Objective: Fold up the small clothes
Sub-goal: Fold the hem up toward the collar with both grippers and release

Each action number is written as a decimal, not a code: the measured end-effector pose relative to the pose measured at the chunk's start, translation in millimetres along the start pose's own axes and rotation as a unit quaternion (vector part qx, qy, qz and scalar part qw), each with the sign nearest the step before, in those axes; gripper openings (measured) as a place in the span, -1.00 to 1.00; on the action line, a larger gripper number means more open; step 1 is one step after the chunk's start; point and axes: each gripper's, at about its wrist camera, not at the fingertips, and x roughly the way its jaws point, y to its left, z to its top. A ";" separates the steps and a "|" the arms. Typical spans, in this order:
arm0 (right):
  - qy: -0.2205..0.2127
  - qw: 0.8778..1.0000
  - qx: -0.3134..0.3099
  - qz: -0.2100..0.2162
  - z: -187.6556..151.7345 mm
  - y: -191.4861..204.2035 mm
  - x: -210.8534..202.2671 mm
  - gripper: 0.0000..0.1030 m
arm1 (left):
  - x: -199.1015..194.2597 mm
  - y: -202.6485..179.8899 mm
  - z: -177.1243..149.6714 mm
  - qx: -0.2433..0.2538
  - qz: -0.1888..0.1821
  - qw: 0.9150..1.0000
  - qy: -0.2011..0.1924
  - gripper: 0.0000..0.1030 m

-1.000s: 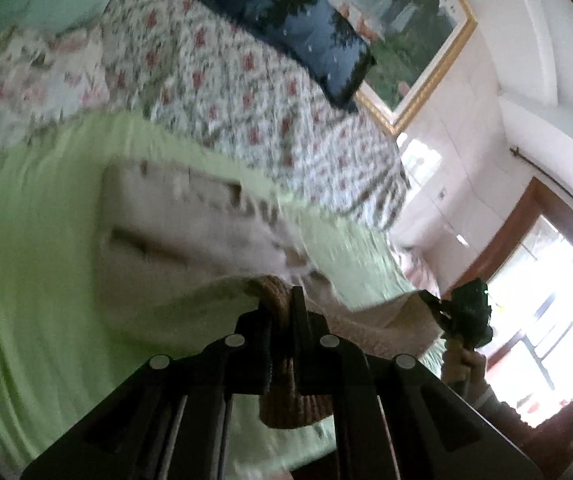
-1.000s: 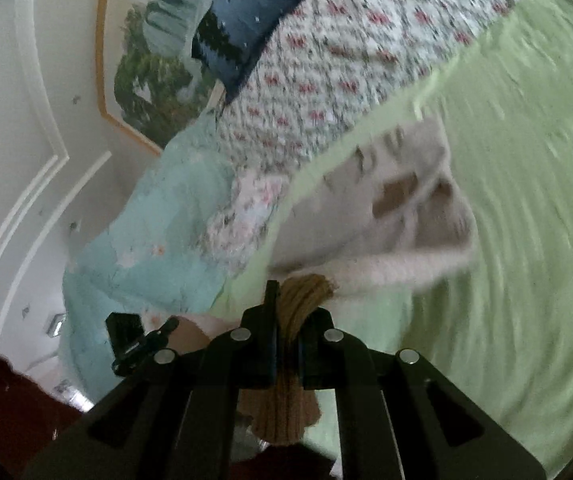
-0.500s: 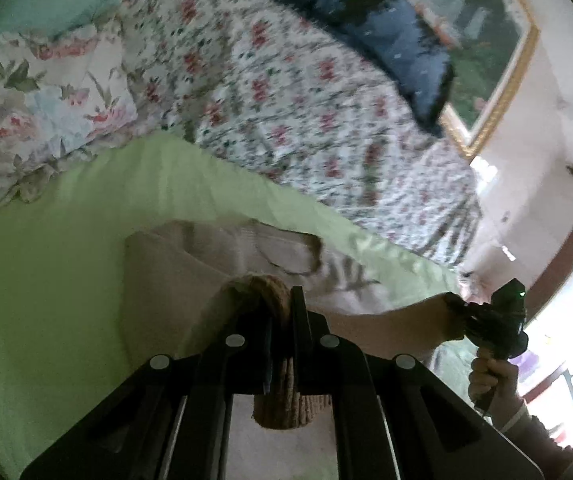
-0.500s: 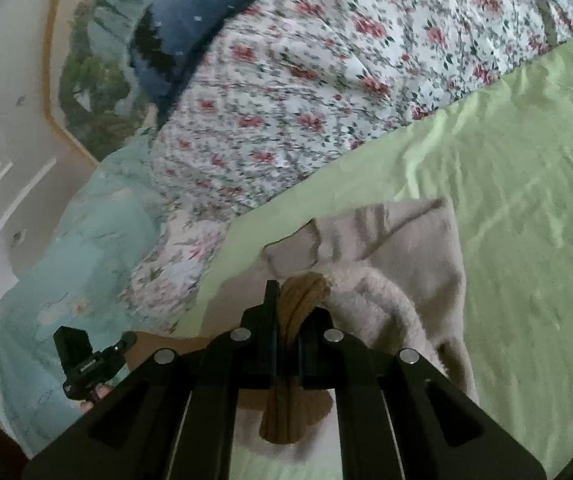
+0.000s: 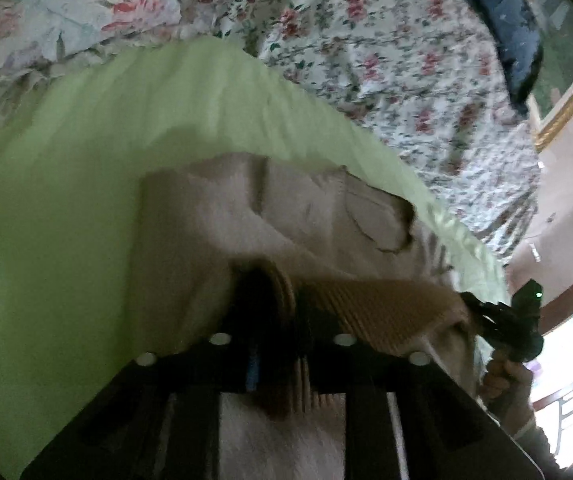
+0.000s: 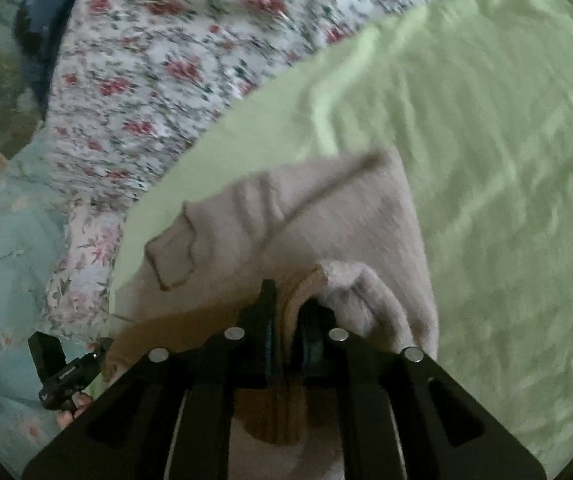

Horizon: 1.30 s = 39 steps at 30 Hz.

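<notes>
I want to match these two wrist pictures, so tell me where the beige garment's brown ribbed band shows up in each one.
Left wrist: the brown ribbed band runs from the left gripper at bottom centre rightward to the far gripper.
Right wrist: it sits bottom centre, pinched in the right gripper, and stretches left.
Shared landmark: the beige garment lying on the green sheet, below the floral quilt.

blur: floral quilt (image 6: 158, 80) smeared | hidden: ribbed waistband (image 5: 378, 308) end behind left gripper (image 5: 282, 312) | cut off: framed painting (image 5: 566, 92) at edge | small clothes (image 6: 306, 216) underside unseen
</notes>
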 end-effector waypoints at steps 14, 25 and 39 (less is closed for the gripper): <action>0.160 0.941 -0.291 0.066 -97.9 132.2 4.1 -0.36 | 29.1 -102.7 -58.2 0.124 -0.071 0.984 0.102 0.03; 0.051 0.970 -0.208 -0.117 27.7 64.6 68.1 -0.62 | 54.7 -1.2 53.5 0.073 0.053 0.994 0.057 -0.90; -0.019 0.989 -0.142 -0.032 -49.4 43.5 -30.0 -0.06 | -63.3 -0.5 -55.7 0.009 0.028 1.000 -0.002 -0.18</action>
